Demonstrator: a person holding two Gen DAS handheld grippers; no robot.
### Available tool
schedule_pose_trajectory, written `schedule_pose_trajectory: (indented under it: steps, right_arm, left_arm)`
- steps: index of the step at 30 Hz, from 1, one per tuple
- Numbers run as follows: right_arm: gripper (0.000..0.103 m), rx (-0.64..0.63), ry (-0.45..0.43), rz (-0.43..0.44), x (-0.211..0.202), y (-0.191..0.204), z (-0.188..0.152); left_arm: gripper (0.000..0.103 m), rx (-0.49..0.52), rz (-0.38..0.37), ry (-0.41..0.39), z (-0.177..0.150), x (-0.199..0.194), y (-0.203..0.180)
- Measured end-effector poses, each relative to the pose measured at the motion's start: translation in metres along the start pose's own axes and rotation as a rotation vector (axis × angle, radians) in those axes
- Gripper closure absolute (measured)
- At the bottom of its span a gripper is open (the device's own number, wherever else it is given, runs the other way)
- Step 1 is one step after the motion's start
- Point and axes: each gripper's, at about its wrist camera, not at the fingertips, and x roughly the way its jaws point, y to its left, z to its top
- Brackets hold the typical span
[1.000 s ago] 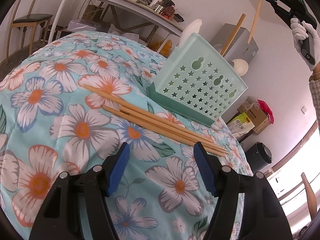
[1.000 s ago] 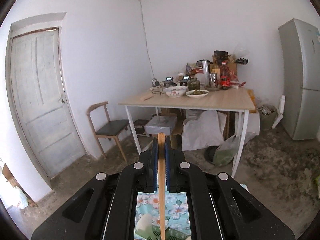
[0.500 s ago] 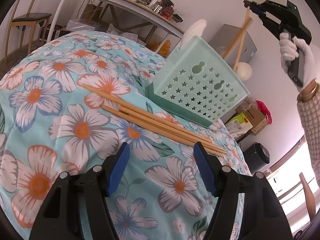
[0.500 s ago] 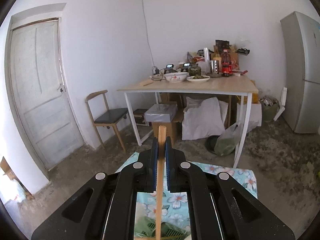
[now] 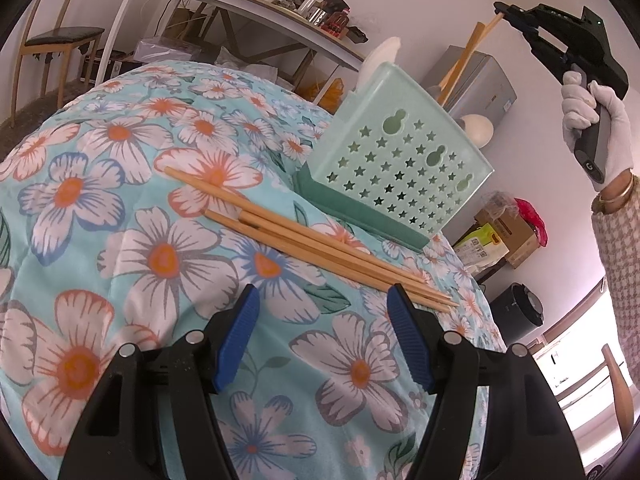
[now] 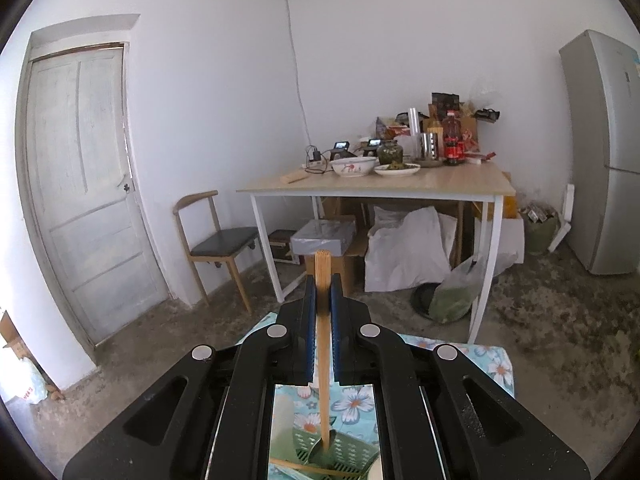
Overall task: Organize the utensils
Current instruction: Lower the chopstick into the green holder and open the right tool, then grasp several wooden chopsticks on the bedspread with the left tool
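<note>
Soft, even daylight fills both views. In the left wrist view the bright window strip [image 5: 576, 352], low and right of the mint-green star-perforated plastic basket [image 5: 400, 160], is blown out to white. Shadows on the floral turquoise cloth [image 5: 120, 200] are faint. Fisheye bending curves straight lines, black vignetting rings the corners, and focus stays sharp.

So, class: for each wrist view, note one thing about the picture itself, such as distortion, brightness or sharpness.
Left wrist view: fisheye bending bows the white table into an arc, and the window at lower right is blown out white. Right wrist view: even, soft daylight, sharp across the room, though the door frame curves near the edge and a dark vignette rings the corners.
</note>
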Motion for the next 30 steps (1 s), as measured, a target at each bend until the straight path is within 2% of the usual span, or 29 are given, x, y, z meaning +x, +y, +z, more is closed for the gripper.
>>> schedule_pose_trajectory:
  steps: [10,14,21,22,25,28,30]
  right_arm:
    - [0.097,-0.011,0.046,0.010,0.004,-0.005,-0.024]
    - [0.075,0.010,0.055,0.020,-0.007,-0.009,-0.035]
    - [0.060,0.104,-0.008,0.006,-0.067,-0.021,-0.058]
    - [0.055,0.118,-0.014,-0.002,-0.074,-0.023,-0.064]
    - [0.045,0.205,-0.005,-0.007,-0.097,-0.028,-0.104]
    - [0.044,0.262,0.121,-0.024,-0.094,-0.024,-0.164]
    - [0.044,0.298,0.239,-0.046,-0.086,-0.019,-0.212]
  left_arm:
    - [0.039,0.000,0.001,0.003,0.000,0.001,0.000]
    - [0.039,0.000,0.001,0.003,0.000,0.001,0.001]
    - [0.039,0.000,0.001,0.002,0.000,0.001,0.000]
    - [0.039,-0.001,0.001,0.001,0.000,0.001,0.000]
    - [0.039,-0.005,0.000,-0.003,0.000,0.001,0.001]
    - [0.039,-0.003,0.011,0.008,0.000,0.002,0.000]
    - [0.039,0.003,0.034,0.028,0.001,0.004,-0.003]
